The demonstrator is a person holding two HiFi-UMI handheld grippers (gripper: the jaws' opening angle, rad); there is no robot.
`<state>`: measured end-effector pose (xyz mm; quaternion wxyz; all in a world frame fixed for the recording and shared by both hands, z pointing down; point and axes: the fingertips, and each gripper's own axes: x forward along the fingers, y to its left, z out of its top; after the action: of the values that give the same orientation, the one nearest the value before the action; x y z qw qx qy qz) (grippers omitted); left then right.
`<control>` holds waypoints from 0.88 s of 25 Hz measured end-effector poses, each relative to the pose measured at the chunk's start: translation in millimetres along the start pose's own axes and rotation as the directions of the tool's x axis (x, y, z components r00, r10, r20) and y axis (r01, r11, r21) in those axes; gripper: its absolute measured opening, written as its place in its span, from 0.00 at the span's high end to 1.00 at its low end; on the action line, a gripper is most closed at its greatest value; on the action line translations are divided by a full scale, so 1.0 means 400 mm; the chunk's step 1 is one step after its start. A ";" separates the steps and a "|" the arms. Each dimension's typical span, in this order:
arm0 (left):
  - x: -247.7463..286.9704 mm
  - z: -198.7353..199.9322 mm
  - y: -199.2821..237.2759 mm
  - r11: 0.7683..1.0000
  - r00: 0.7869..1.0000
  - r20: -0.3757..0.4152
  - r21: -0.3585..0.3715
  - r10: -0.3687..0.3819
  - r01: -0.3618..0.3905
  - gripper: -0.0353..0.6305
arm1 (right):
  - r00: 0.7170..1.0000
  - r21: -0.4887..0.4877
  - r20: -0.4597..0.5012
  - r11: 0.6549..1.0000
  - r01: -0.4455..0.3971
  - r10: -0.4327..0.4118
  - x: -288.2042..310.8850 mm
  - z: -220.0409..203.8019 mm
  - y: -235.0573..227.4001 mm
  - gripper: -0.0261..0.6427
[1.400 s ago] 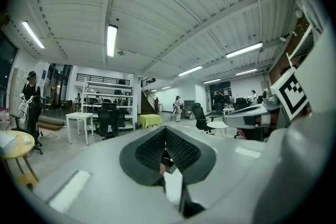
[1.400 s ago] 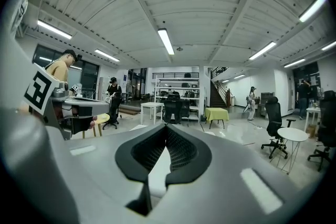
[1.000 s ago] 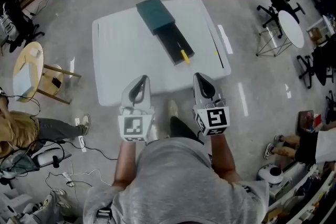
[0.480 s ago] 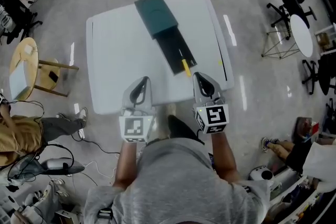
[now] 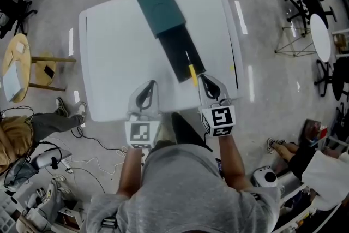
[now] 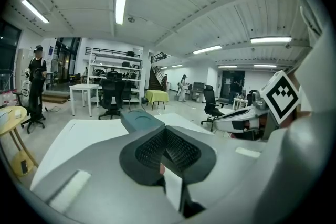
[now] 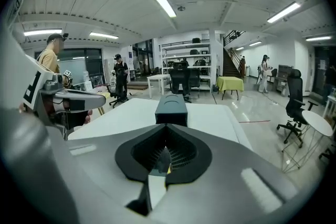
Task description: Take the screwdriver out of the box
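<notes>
From the head view, a dark box lies slantwise on the white tabletop, its tray slid out toward the near right corner. The yellow-handled screwdriver lies at the tray's near end. The left gripper and right gripper hover at the near edge.

In the left gripper view, the fingers are clenched on nothing, with the box beyond.

In the right gripper view, the fingers are clenched and empty, with the box straight ahead.
</notes>
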<state>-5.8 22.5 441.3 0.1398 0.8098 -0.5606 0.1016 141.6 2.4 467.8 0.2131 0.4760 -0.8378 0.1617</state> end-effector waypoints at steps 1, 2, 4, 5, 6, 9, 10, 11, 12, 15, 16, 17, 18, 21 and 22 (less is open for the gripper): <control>0.011 -0.010 0.003 1.000 1.000 -0.010 -0.005 -0.001 0.001 0.93 | 1.000 0.003 -0.016 1.000 -0.004 0.004 0.013 -0.011 -0.004 0.96; 0.023 -0.019 0.007 1.000 1.000 -0.020 -0.010 -0.001 0.001 0.93 | 0.999 0.005 -0.031 1.000 -0.009 0.009 0.027 -0.021 -0.008 0.96; 0.047 -0.040 0.015 1.000 0.999 -0.037 -0.015 -0.001 0.001 0.93 | 0.998 0.007 -0.061 1.000 -0.017 0.017 0.056 -0.043 -0.016 0.96; 0.058 -0.051 0.019 1.000 0.999 -0.045 -0.018 -0.002 0.001 0.93 | 0.997 0.008 -0.077 1.000 -0.020 0.020 0.070 -0.055 -0.020 0.96; 0.069 -0.063 0.022 1.000 0.999 -0.054 -0.022 -0.002 0.001 0.93 | 0.996 0.011 -0.092 1.000 -0.022 0.023 0.084 -0.067 -0.025 0.96; 0.097 -0.094 0.026 0.999 0.997 -0.080 -0.033 -0.005 0.002 0.93 | 0.992 0.019 -0.126 0.999 -0.030 0.032 0.118 -0.095 -0.039 0.96; 0.105 -0.102 0.026 0.999 0.996 -0.086 -0.036 -0.006 0.003 0.93 | 0.990 0.018 -0.134 0.999 -0.033 0.035 0.127 -0.102 -0.043 0.96; 0.113 -0.108 0.026 0.999 0.996 -0.092 -0.038 -0.008 0.005 0.93 | 0.989 0.017 -0.143 0.999 -0.036 0.038 0.135 -0.107 -0.047 0.96; 0.120 -0.114 0.026 0.999 0.995 -0.098 -0.041 -0.010 0.006 0.93 | 0.987 0.018 -0.153 0.999 -0.038 0.041 0.143 -0.112 -0.050 0.96; 0.137 -0.128 0.029 0.999 0.993 -0.113 -0.050 -0.013 0.007 0.93 | 0.981 0.028 -0.189 0.999 -0.045 0.049 0.165 -0.129 -0.057 0.95; 0.142 -0.132 0.031 0.999 0.993 -0.117 -0.053 -0.013 0.007 0.93 | 0.977 0.032 -0.206 0.998 -0.046 0.052 0.172 -0.137 -0.059 0.95; 0.148 -0.136 0.033 0.998 0.993 -0.121 -0.056 -0.013 0.006 0.93 | 0.973 0.036 -0.227 0.998 -0.047 0.054 0.179 -0.146 -0.061 0.95; 0.152 -0.139 0.035 0.998 0.992 -0.124 -0.058 -0.012 0.005 0.93 | 0.967 0.041 -0.249 0.998 -0.047 0.056 0.187 -0.156 -0.062 0.95; 0.166 -0.149 0.043 0.998 0.991 -0.135 -0.060 -0.008 0.000 0.93 | 0.948 0.056 -0.313 0.997 -0.043 0.059 0.209 -0.186 -0.063 0.91; 0.169 -0.151 0.045 0.998 0.990 -0.139 -0.061 -0.007 -0.002 0.93 | 0.943 0.058 -0.327 0.997 -0.043 0.059 0.216 -0.194 -0.063 0.88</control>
<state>0.7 -22.4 522.0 0.2033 0.7968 -0.5514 0.1403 139.8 -36.5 580.1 0.3337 0.4258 -0.7982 0.2650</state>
